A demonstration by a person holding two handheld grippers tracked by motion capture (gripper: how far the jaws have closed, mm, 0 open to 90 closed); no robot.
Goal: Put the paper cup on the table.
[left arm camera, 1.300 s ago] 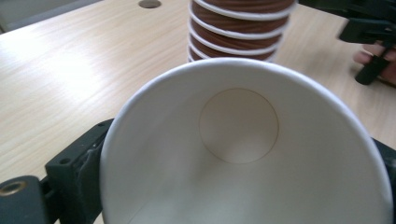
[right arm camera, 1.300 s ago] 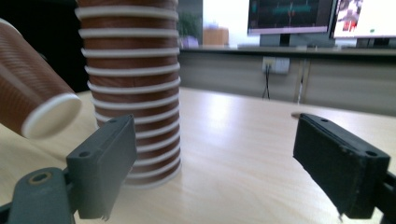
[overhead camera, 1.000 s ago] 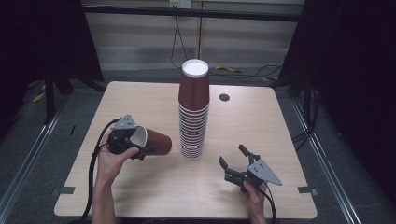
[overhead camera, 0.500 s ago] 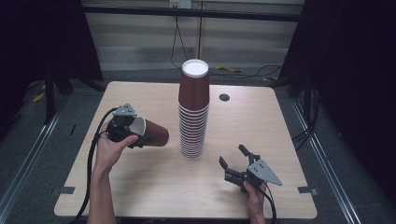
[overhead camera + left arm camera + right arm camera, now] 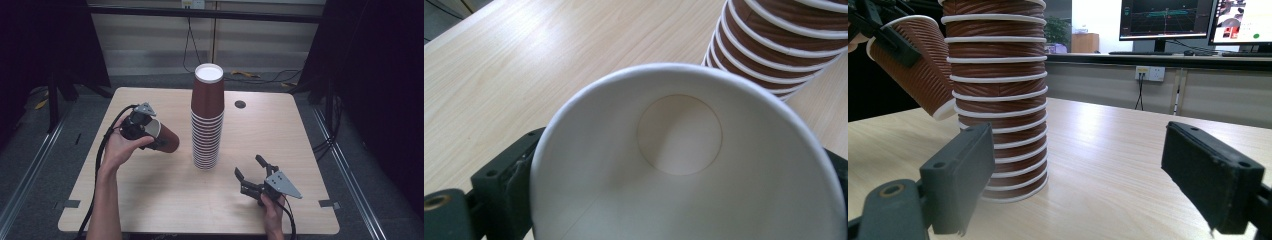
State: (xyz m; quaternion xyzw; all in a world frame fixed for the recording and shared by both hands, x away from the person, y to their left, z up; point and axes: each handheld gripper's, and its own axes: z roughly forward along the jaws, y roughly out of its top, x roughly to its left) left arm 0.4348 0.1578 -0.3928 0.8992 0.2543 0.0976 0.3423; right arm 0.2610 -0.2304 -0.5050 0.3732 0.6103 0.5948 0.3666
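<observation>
Since a second ago the left gripper point(image 5: 150, 131) has carried its brown paper cup point(image 5: 165, 138) up and away from the person, nearer the cup stack point(image 5: 206, 120). Its jaws clamp the cup's rim, base tilted toward the stack, just apart. The right gripper point(image 5: 252, 175) rests wide open and empty near the table's point(image 5: 300, 130) front edge, bare wood around it.

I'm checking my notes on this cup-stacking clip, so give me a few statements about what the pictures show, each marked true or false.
1. The left gripper holds a single brown cup. True.
2. That cup stands upright on the table. False: it is tilted in the air, beside the stack.
3. The right gripper is shut on a cup. False: its jaws are open and hold nothing.
4. The stack of cups stands upside down, bases up. True.
5. The held cup is full. False: its white inside is bare.
</observation>
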